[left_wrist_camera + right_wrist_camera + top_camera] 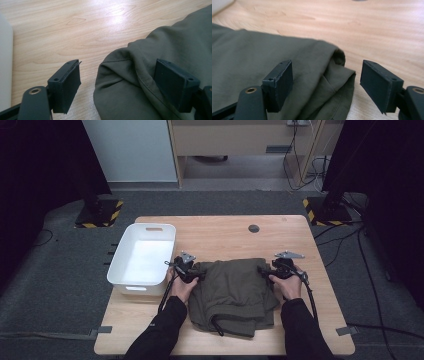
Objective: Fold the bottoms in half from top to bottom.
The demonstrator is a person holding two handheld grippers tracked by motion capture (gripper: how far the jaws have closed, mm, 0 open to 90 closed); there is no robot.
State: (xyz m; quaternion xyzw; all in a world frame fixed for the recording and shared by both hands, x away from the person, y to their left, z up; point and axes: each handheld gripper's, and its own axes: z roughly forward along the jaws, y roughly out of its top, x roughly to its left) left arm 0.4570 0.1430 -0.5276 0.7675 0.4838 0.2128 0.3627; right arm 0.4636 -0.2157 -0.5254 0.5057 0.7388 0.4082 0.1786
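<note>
A folded olive-green garment (232, 292) of soft, matte woven cloth lies in the lower middle of the high view, on a pale wooden table (225, 232) with a smooth, lightly grained top. A dark drawstring cord curls out of its lower edge. At the garment's upper left corner sits the left gripper (196, 274), and at its upper right corner the right gripper (264, 270), each held in a hand with a dark sleeve.

In the left gripper view, the flat, rectangular black pads (67, 86) stand apart; a rounded, puffy fold of the cloth with a stitched seam lies between them, and neither pad presses it. In the right gripper view, the jaws are likewise spread over a layered hemmed corner of the fabric without pinching it.

A white plastic bin (120, 262) with rounded corners and a slotted handle rests at the left of the table, near the garment.
</note>
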